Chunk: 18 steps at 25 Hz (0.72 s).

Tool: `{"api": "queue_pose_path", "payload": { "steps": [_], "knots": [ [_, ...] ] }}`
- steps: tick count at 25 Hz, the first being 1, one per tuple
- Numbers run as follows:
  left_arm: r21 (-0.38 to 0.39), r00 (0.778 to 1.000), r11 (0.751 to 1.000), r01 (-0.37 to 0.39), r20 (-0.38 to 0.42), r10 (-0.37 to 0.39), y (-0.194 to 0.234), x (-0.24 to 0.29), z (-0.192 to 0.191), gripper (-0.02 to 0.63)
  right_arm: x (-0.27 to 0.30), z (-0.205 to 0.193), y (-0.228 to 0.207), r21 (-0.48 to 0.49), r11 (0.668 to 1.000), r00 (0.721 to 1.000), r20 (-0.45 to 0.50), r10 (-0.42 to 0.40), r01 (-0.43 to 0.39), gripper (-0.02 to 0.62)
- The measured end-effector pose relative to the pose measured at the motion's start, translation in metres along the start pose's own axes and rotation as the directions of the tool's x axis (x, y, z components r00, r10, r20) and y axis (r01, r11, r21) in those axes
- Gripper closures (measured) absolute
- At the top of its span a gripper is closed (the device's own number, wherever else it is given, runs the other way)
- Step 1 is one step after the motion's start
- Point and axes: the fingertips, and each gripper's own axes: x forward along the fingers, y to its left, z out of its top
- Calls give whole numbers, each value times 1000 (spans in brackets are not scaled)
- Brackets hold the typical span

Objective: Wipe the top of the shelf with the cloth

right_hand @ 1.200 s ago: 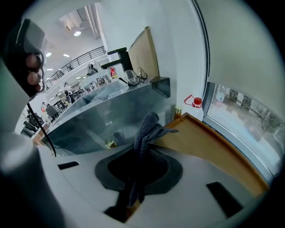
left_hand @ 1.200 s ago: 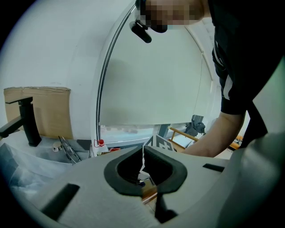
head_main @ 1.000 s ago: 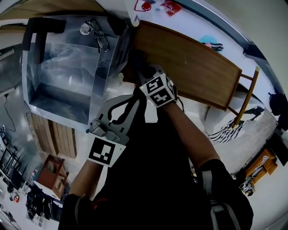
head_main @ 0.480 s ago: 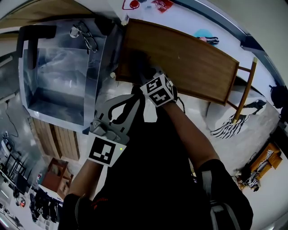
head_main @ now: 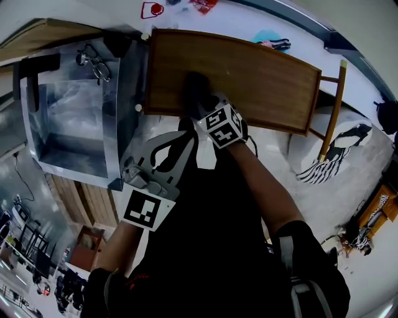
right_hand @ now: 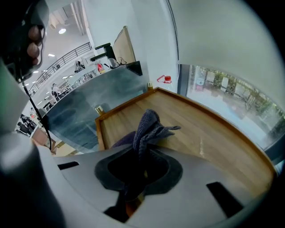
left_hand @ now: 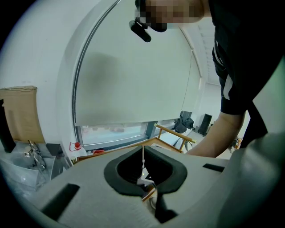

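A dark grey cloth (head_main: 195, 92) lies bunched on the brown wooden shelf top (head_main: 261, 81), near its front edge and left of the middle. My right gripper (head_main: 202, 109) is shut on the cloth, its marker cube just behind. In the right gripper view the cloth (right_hand: 148, 126) sticks up from between the jaws of the right gripper (right_hand: 139, 156), above the wood (right_hand: 205, 133). My left gripper (head_main: 188, 138) hangs off the shelf, close to my body, with nothing in it. In the left gripper view, that gripper (left_hand: 143, 165) has its jaws together.
A glass-and-metal case (head_main: 68, 127) stands against the shelf's left end, with a pair of glasses (head_main: 91, 59) on it. A wooden chair frame (head_main: 334, 105) is at the shelf's right end. A red item (head_main: 151, 9) and a teal item (head_main: 268, 38) lie beyond the shelf.
The right gripper has dragged the cloth along the shelf top, from its left front corner toward the middle. The left gripper has kept its place.
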Motion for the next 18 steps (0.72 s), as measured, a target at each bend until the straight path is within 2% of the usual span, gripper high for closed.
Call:
{"api": "queue_pose_path", "payload": {
  "steps": [18],
  "knots": [
    [84, 992, 988, 129, -22, -127, -64, 75, 32, 578, -67, -84, -80, 114, 987, 993, -23, -113, 114, 554]
  ]
}}
